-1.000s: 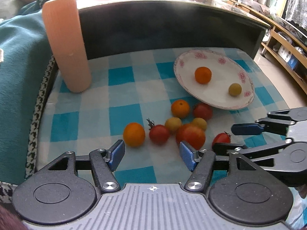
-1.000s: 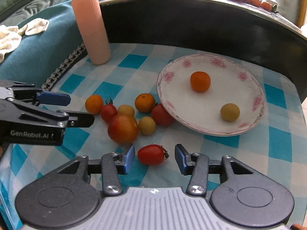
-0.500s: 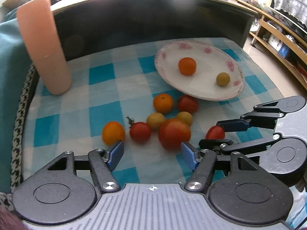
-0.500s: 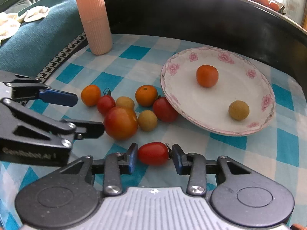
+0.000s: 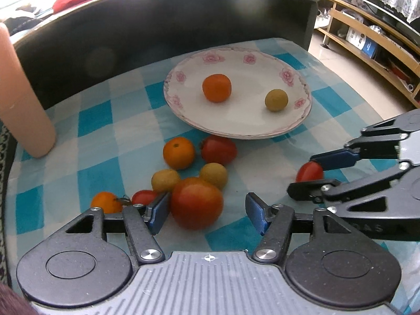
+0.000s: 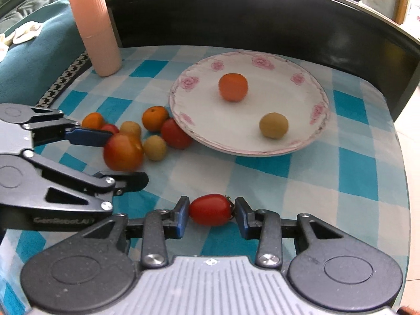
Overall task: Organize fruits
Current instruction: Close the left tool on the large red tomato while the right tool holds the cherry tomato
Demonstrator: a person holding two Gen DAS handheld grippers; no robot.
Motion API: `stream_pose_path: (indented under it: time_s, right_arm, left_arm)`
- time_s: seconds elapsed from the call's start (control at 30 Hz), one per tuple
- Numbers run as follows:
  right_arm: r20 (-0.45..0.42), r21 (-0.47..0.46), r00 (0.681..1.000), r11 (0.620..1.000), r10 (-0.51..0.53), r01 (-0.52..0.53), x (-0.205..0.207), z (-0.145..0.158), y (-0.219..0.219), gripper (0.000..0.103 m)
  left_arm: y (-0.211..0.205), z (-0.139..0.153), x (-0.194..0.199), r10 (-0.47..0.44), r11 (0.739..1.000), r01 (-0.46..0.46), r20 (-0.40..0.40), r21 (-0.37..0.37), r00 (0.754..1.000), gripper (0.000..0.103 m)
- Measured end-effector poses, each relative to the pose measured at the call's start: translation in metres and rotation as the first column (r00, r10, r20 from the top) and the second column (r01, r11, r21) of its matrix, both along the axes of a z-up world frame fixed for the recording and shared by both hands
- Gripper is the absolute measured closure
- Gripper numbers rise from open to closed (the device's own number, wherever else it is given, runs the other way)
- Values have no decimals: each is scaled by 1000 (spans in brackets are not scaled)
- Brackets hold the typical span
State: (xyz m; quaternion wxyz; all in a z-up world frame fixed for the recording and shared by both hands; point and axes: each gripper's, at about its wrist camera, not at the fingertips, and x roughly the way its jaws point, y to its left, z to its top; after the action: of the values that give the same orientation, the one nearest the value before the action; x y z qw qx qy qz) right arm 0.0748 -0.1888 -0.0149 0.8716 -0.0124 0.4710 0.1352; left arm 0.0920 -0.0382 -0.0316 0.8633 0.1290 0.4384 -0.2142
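Observation:
My right gripper is shut on a small red plum tomato and holds it just above the checked cloth; the tomato also shows in the left wrist view. My left gripper is open around a large red tomato, its jaws at the tomato's sides. Behind it lie an orange, a red tomato, two yellow-brown fruits, a cherry tomato and a small orange. A flowered white plate holds an orange and a yellow-brown fruit.
A tall pink ribbed cup stands at the cloth's back left. A dark raised rim runs behind the plate. The table's right edge drops to the floor, with wooden shelves beyond.
My right gripper has shut on the plum tomato and lifted it a little. My left gripper has moved forward so its open jaws now flank the large red tomato.

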Motion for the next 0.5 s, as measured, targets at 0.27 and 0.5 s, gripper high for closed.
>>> stream_pose_path:
  time_s: [0.27,0.5]
  right_arm:
    - [-2,1,1000,1000,-2,2,-2,0,-5,51]
    - [-4,-4,1000,1000,7,-7,-4,1,-3,51]
  left_arm:
    - [4,-4,1,20,1000,-20,10,8,1000,50]
    - [6,-1,-1,29,1000,-30,10,9,1000,52]
